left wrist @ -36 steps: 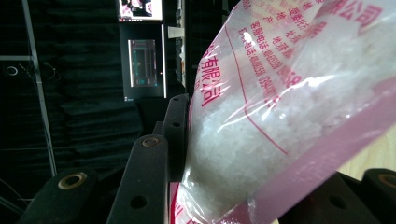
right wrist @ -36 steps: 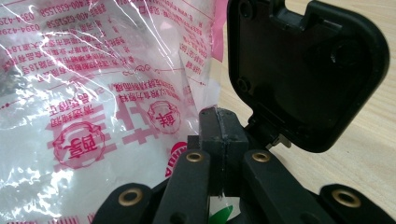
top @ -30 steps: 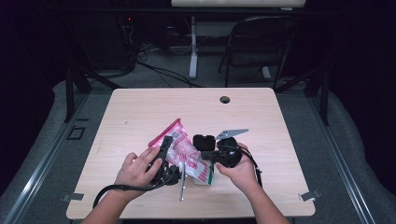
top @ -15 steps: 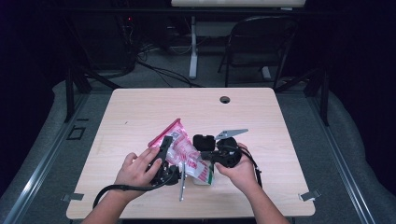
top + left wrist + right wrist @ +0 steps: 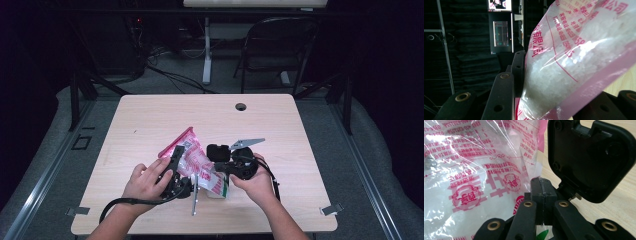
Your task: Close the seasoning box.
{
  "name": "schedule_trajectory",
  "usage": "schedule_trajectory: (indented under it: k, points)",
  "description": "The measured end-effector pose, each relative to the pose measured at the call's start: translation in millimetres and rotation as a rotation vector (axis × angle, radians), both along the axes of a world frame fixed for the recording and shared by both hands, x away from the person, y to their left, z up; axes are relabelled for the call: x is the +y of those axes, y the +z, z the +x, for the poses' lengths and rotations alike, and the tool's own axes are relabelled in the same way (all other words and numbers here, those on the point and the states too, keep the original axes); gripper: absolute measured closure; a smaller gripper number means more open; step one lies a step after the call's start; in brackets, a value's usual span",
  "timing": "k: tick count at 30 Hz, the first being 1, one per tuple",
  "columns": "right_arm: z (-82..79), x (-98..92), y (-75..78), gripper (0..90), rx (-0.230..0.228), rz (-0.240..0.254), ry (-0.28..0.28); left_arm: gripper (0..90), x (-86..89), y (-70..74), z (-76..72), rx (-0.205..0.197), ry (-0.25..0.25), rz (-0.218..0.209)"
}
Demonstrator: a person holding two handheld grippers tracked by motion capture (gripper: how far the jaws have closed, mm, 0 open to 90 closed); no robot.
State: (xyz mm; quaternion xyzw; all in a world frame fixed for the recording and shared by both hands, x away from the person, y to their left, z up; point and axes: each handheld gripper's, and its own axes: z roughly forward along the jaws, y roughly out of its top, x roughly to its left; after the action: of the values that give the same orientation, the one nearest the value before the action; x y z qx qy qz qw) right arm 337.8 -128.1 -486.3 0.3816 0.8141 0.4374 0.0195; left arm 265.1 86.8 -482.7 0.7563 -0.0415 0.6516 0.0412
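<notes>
High view: plastic bag [image 5: 197, 162] clamped between left hand-held gripper [image 5: 176, 161] and right hand-held gripper [image 5: 220, 172].

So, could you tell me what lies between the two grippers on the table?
In the high view, the clear bag with red print spans the gap between the left gripper and the right gripper; both grip it, with a metal tool lying just below.

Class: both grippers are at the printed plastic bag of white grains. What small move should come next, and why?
Probably ease the two grippers apart to open the bag. The right gripper is shut on its clear film, the left gripper has the bag between its jaws, and the pink strip along the bag looks closed.
</notes>
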Motion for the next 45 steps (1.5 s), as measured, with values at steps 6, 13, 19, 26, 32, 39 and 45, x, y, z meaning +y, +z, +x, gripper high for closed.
schedule_trajectory:
  k: [6, 13, 19, 26, 32, 39, 45]
  points:
    - [-0.4, 0.3, 0.3, 90.0, -0.001, 0.000, 0.002, 67.7, -0.1, 0.6, -0.5, -0.007, -0.002, 0.002]
    - [-0.1, 0.1, 0.3, 90.0, -0.001, -0.004, 0.005, 67.7, -0.2, 0.7, -0.4, -0.008, -0.003, 0.003]
    - [-0.1, -0.1, 0.4, 90.0, -0.001, -0.005, 0.006, 67.7, -0.5, 0.9, -0.4, -0.014, -0.006, 0.004]
    - [-0.4, 0.3, 0.1, 90.0, -0.001, -0.001, 0.002, 67.8, -0.2, 0.4, -0.6, -0.015, -0.007, 0.003]
    - [-0.4, 0.4, 0.0, 90.0, -0.001, 0.000, 0.002, 67.8, -0.1, 0.3, -0.7, -0.013, -0.005, 0.003]
    - [-0.7, 0.5, 0.1, 90.0, -0.003, 0.000, 0.000, 67.8, 0.4, 0.4, -1.0, -0.009, -0.004, 0.000]
    - [-1.5, 0.1, 1.0, 90.0, -0.004, 0.002, 0.000, 67.9, 1.6, 0.5, -1.0, -0.003, -0.002, -0.010]
